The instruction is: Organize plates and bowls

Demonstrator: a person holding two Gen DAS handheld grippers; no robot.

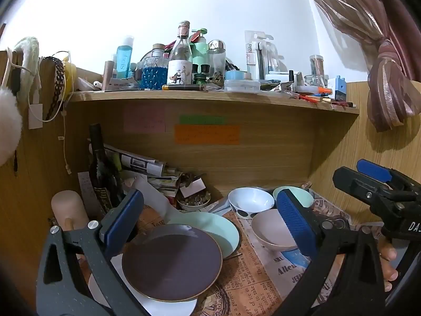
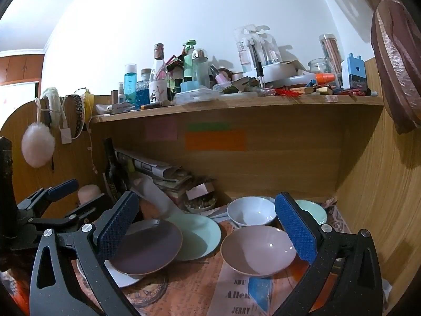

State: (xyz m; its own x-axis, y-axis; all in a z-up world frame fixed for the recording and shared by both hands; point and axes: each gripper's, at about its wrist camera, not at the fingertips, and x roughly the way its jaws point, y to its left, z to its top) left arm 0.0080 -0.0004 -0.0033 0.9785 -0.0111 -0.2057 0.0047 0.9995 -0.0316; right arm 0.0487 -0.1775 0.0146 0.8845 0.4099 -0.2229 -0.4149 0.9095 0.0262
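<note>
A dark purple plate [image 1: 172, 262] lies on a white plate [image 1: 168, 306] and overlaps a mint green plate [image 1: 223, 227]. To the right stand a pink bowl [image 1: 271, 230], a white spotted bowl [image 1: 250, 201] and a mint bowl [image 1: 302, 194]. My left gripper [image 1: 210, 226] is open above the plates, empty. In the right wrist view my right gripper [image 2: 208, 231] is open and empty above the pink bowl [image 2: 259, 250], with the purple plate [image 2: 147, 247], mint plate [image 2: 200, 234], white bowl [image 2: 250, 210] and mint bowl [image 2: 313, 209] around it.
Newspaper [image 1: 263, 276] covers the desk. A dark bottle [image 1: 101, 166], paper stacks [image 1: 158, 173] and a small dish of bits [image 1: 193, 201] crowd the back left. A cluttered shelf [image 1: 210, 96] hangs overhead. Wooden walls close both sides. The right gripper shows in the left wrist view [image 1: 379, 192].
</note>
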